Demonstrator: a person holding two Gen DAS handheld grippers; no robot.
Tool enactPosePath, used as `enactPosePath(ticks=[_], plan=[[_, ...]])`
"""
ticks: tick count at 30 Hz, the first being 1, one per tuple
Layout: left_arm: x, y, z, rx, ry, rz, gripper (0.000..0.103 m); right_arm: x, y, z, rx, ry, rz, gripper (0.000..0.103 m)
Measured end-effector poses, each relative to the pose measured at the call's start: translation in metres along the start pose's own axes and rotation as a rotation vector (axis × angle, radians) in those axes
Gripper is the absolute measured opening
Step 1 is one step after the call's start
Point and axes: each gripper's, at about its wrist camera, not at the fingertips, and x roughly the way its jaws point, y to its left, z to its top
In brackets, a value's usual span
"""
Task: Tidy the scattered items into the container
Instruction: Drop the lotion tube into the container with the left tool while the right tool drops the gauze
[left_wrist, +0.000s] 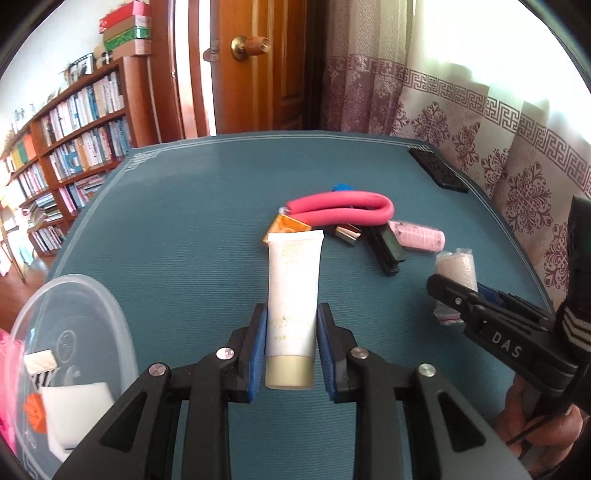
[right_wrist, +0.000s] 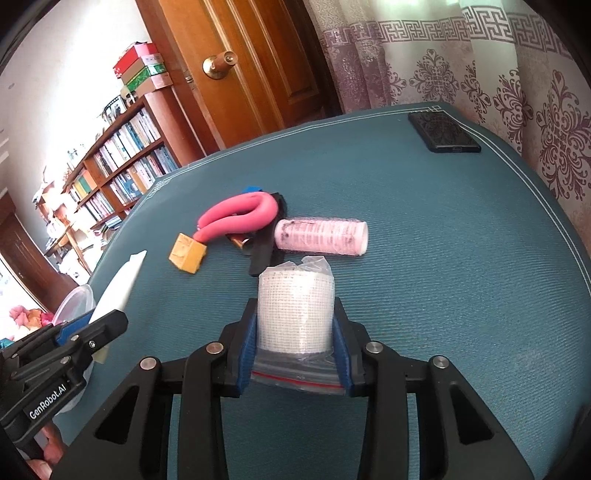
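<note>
My left gripper (left_wrist: 291, 314) is shut on a white cream tube (left_wrist: 293, 291) with a beige cap, held above the teal mat. My right gripper (right_wrist: 295, 314) is shut on a white mesh roll in a clear zip bag (right_wrist: 295, 314); the roll (left_wrist: 456, 267) also shows in the left wrist view. The clear plastic container (left_wrist: 74, 332) sits at lower left holding a white sponge and small items. A pile remains mid-table: a pink foam curler (right_wrist: 240, 218), an orange cube (right_wrist: 187, 255), a pink hair roller (right_wrist: 321, 236), a black clip (left_wrist: 384, 245).
The table is covered by a teal mat (right_wrist: 443, 258). A black flat case (right_wrist: 443, 136) lies at the far right corner. A bookshelf, a wooden door and patterned curtains stand beyond the table. A hand (left_wrist: 532, 432) holds the right gripper.
</note>
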Motion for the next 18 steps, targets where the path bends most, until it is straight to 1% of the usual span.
enactPosePath(ticks=[5, 10, 18], plan=[[-0.017, 0.025, -0.002, -0.03, -0.043, 0.057, 0.029, -0.006, 0.021, -0.003, -0.038, 0.0, 0.021, 0.039], [-0.027, 0.05, -0.004, -0.068, -0.069, 0.097, 0.029, -0.009, 0.046, -0.005, -0.058, 0.01, 0.067, 0.039], [-0.039, 0.091, -0.013, -0.127, -0.093, 0.152, 0.029, -0.005, 0.1, -0.006, -0.13, 0.021, 0.13, 0.039]])
